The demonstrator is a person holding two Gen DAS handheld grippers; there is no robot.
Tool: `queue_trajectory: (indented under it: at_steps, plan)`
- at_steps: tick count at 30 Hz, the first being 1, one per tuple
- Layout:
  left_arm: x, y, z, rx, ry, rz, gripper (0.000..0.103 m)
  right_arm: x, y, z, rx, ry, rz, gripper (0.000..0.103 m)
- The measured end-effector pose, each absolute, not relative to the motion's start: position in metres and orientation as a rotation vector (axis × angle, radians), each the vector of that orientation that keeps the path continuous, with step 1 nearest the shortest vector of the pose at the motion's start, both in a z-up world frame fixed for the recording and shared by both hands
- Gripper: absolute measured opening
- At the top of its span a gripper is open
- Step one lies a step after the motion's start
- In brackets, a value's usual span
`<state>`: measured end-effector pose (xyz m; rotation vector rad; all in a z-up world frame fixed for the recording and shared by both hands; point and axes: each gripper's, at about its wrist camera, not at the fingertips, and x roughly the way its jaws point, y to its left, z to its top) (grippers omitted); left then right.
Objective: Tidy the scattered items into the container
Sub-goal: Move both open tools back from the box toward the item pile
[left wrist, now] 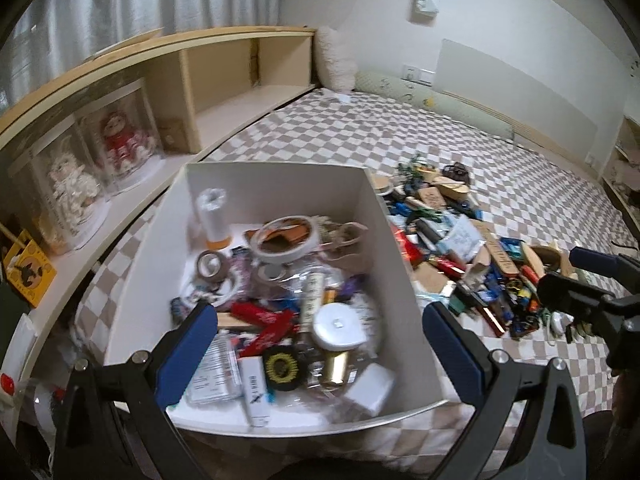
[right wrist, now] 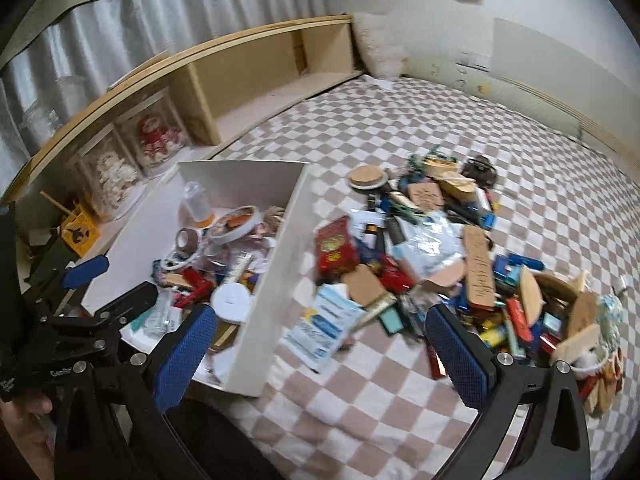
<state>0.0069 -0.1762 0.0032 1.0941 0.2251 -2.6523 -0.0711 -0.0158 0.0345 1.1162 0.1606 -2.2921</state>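
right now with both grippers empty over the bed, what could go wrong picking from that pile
The pile is dense and overlapping, so the open right gripper may pinch several things or scatter neighbours across the checked blanket. The blue-and-white packet lies flat and soft, so it could slip from the gripper. The white box is already crowded; a careless drop might bounce off the round white lid.

Left gripper (left wrist: 320, 344) jaws spread wide, empty, right gripper (right wrist: 320, 344) likewise
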Motion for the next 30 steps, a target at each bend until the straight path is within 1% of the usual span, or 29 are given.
queue_trajectory:
  at_steps: [7, 21, 26, 30]
  plan:
    - [-0.013, -0.143, 0.002, 1.106, 0.244, -2.709, 0.103, -0.083, 0.033, 0.027, 1.158, 0.131, -2.365, 0.103]
    - [-0.050, -0.086, -0.007, 1.144, 0.190, -2.797, 0.103, -0.104, 0.118, 0.018, 1.198, 0.026, -2.493, 0.103]
    - [-0.065, -0.069, -0.017, 1.166, 0.217, -2.823, 0.103, -0.110, 0.144, 0.009, 1.223, 0.001, -2.533, 0.103]
    - [-0.078, -0.053, -0.028, 1.212, 0.176, -2.831, 0.103, -0.116, 0.161, -0.001, 1.252, -0.025, -2.544, 0.103]
